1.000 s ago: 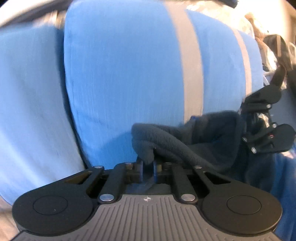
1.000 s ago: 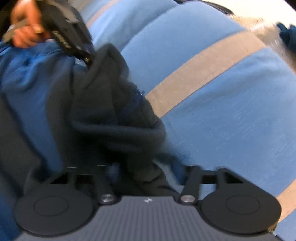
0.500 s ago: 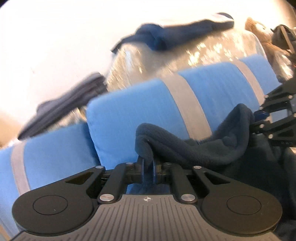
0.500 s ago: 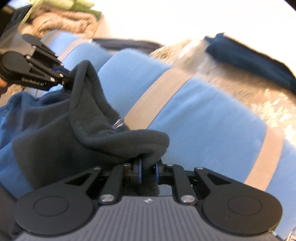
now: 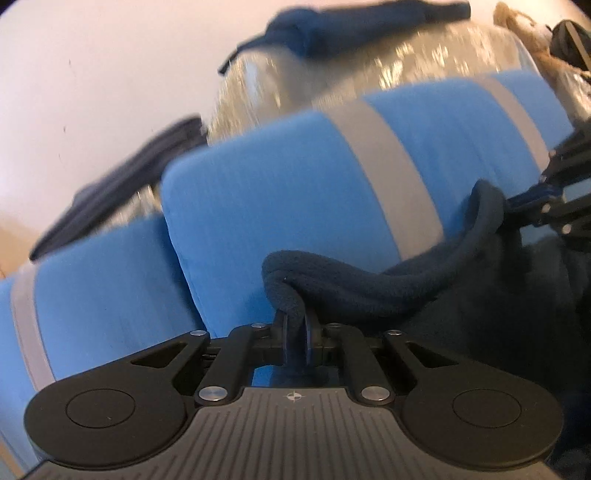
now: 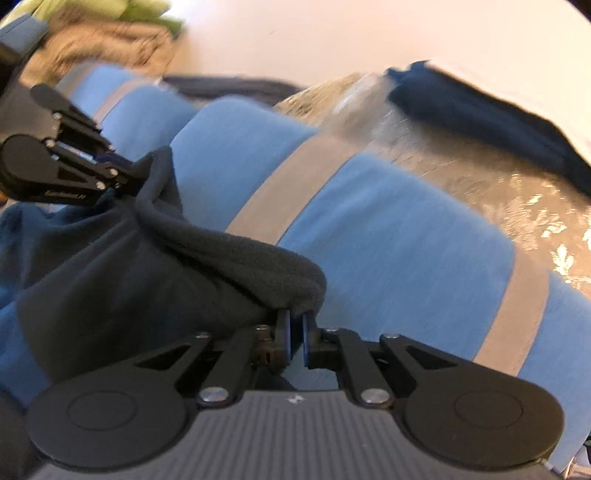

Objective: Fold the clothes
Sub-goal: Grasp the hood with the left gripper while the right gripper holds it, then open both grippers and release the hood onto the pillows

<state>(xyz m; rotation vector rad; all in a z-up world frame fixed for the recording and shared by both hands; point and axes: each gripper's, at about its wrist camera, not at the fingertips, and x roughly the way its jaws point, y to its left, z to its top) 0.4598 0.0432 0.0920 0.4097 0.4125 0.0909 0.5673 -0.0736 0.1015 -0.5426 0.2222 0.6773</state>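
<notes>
the left gripper point(image 5: 295, 332) is pinched nearly closed on a rolled edge of the dark fleece point(image 5: 369, 291), the cloth bunched thick between the pads. from there the fleece edge sags and runs to the right gripper point(image 6: 294, 334), whose narrow jaws clamp the other end of that same edge. each gripper also shows in the other's view, off to the side, biting the far end of the span. the rest of the fleece hangs below the held edge, in front of a blue cushion point(image 5: 280, 192) with a grey stripe point(image 5: 388, 158). behind the cushions, more dark clothes point(image 5: 354, 26) lie on a shiny wrapped bulk point(image 6: 461, 162).

judging from this, the garment is lifted by one edge and not yet laid flat, so the fold proper is still ahead. the risks: the left grip holds a twisted roll instead of a flat layer, so the cloth could slip out under its own weight once the span is pulled taut. the slack between the grippers could let the edge twist, giving a crooked fold. the hanging part may also drag on the cushion and bunch up when it is lowered.
</notes>
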